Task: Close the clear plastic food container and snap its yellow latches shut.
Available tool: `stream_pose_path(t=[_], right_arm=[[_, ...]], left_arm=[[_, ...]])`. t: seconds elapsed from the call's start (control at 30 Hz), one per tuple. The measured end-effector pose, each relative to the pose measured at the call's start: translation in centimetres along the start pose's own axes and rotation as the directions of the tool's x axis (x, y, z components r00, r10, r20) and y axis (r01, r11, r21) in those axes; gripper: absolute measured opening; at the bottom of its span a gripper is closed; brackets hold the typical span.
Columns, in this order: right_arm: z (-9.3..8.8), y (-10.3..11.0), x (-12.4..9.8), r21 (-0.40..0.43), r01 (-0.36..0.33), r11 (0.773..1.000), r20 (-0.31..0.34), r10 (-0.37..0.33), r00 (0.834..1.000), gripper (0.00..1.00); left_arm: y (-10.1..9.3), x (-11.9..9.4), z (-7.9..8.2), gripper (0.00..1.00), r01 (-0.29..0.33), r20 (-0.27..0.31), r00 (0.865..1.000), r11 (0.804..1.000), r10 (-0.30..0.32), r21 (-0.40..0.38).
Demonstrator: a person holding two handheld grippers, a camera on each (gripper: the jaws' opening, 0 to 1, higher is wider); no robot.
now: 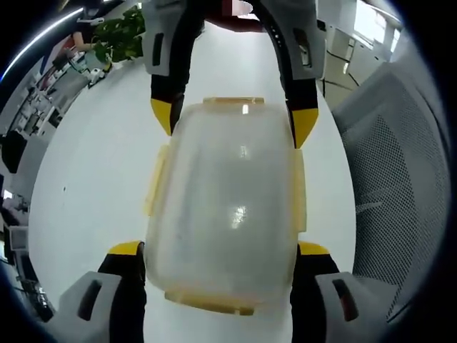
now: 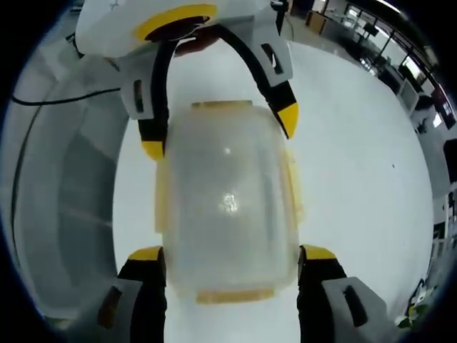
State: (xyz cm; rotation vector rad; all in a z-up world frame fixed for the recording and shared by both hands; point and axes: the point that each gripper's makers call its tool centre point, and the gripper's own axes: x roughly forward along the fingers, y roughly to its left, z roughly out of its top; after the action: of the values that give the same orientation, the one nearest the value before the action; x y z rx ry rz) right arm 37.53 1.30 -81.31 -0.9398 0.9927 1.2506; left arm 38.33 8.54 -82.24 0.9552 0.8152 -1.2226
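Straddling container (image 1: pixel 225 207) ends on white table (image 1: pixel 93 164) | left gripper (image 1: pixel 220 254) jaws spread beside its walls | right gripper (image 2: pixel 232 257) likewise | yellow latches (image 1: pixel 156 179) flared outward

The container (image 1: pixel 228 207) sits on the table (image 1: pixel 93 171), between the left claw (image 1: pixel 221 250) and the right claw (image 2: pixel 232 254) facing each other.

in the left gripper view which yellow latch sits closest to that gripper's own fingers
The short-end latch at the bottom of the container, lying between the left gripper fingers. The two side latches sit farther up, and the far-end latch sits by the right gripper.
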Motion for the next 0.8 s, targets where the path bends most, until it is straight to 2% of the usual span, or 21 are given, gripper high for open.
stream_pose_path(t=[0.8], right_arm=[[0.3,-1.8,0.2,-0.009,-0.001,1.0,0.003,0.001,1.0,0.75]], left_arm=[[1.8,0.2,-0.1,0.85,-0.003,0.0,1.0,1.0,0.003,-0.003]])
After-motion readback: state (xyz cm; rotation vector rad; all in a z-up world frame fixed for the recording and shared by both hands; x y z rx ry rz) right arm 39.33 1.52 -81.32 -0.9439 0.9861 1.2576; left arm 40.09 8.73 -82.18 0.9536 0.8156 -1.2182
